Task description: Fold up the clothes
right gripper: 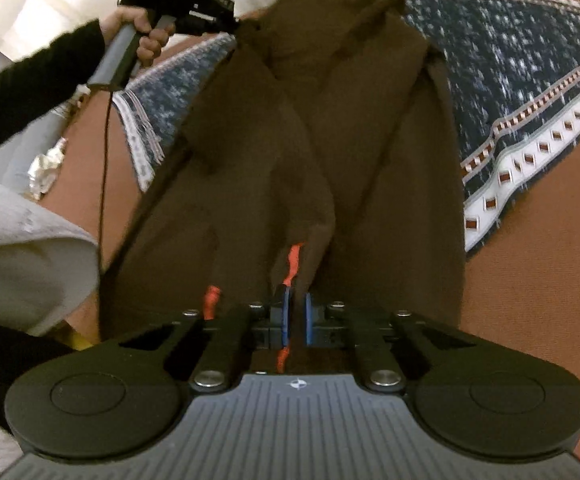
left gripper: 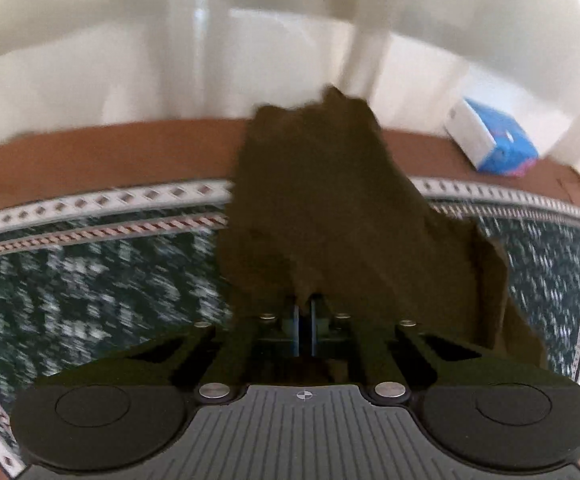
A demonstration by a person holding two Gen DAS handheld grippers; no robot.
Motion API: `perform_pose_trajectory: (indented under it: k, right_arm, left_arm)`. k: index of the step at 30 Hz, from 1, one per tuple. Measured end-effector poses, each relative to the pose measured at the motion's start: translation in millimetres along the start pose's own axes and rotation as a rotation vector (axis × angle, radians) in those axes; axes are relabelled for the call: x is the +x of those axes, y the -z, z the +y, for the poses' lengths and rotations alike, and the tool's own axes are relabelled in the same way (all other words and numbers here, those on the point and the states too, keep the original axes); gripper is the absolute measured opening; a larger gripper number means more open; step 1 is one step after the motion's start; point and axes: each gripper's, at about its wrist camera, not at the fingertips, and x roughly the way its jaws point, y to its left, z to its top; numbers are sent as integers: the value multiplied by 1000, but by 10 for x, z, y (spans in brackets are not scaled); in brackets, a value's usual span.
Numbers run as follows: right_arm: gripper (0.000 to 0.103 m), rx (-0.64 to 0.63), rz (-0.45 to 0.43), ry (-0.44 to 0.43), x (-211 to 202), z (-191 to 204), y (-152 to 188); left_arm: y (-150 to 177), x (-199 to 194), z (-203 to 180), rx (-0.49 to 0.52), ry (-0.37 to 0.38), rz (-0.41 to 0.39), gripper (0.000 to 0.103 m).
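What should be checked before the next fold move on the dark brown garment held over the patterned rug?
1. Left hand-held gripper shut on the dark brown fabric garment: ok.
2. Right hand-held gripper shut on the garment's edge: ok.
3. Orange drawstring cord free of the right pads: not ok; it runs between them.
4. Garment spread flat: not ok; it hangs bunched in folds.
5. Dark blue patterned rug bare where visible: ok.
6. Blue and white box apart from the garment: ok.
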Motion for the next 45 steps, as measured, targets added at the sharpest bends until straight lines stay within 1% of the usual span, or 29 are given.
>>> perform_pose_trajectory:
  k: [3,7,9,11,14,16,20,23,25,28,30,31,32,33,34,35,36,37,39,40,41,42,44,45]
  right_arm:
    - [4,-22,-12,-52,-116,142,-113]
    - [4,-44,-41,-150,-224,408,-252]
    - [4,-44,-60,-214,-245,525,-325]
    - [4,-34,-76,-283,-260,618,-384]
    - [4,16,-94,-327,-236,594,-430]
    - [4,65,-84,-283,-185,463,-386]
    - [4,227,-65,-149,-127,34,-170]
    - [4,281,-56,-46,-121,-225,-64]
    - [4,308,-62,-13,-89,-346,-35]
    - [4,310,-70,14,-44,-476,-39]
    - [4,299,-67,53,8,-527,-59]
    - [4,299,-70,70,46,-544,-69]
    - [5,298,-74,88,84,-562,-80]
    - [6,297,-85,118,111,-582,-99]
    - [7,294,-90,155,132,-564,-110]
    - [10,291,-95,192,149,-550,-120]
    - [10,284,-105,213,137,-563,-121]
    - [13,279,-115,233,122,-575,-121]
    - [25,285,-139,234,30,-569,-111]
    - [27,287,-153,234,-22,-555,-101]
    - [34,288,-166,234,-75,-541,-90]
    - [38,289,-179,233,-122,-525,-82]
    - [39,285,-189,211,-111,-451,-98]
    - [41,283,-195,199,-105,-414,-106]
  left_arm:
    - [-69,-55,285,-15,-21,-10,0]
    - [-25,-41,700,-40,-53,8,0]
    - [26,-10,883,-72,-47,22,0]
    - [61,23,967,-82,-34,27,0]
    - [70,80,968,-69,-20,25,0]
    - [52,130,962,-68,-14,32,0]
    - [17,188,993,-61,1,35,2]
    - [-5,203,983,-49,1,35,2]
    - [-10,200,976,-40,-4,34,2]
    - [-27,207,950,-31,-21,24,3]
    - [-46,228,923,-23,-47,11,9]
    - [-51,230,912,-21,-59,4,21]
    - [-51,225,903,-22,-69,-5,39]
    - [-51,220,895,-23,-79,-13,42]
    - [-47,198,889,-26,-88,-23,48]
    - [-38,151,889,-30,-93,-32,51]
    - [-26,86,891,-31,-89,-42,51]
    - [-4,-4,895,-29,-76,-52,51]
    - [74,-209,890,-10,-39,-70,51]
    - [138,-311,867,13,-15,-75,53]
    - [202,-413,845,35,8,-79,54]
    - [277,-503,815,56,29,-78,56]
    - [444,-609,739,87,66,-53,57]
    - [515,-631,711,86,80,-45,57]
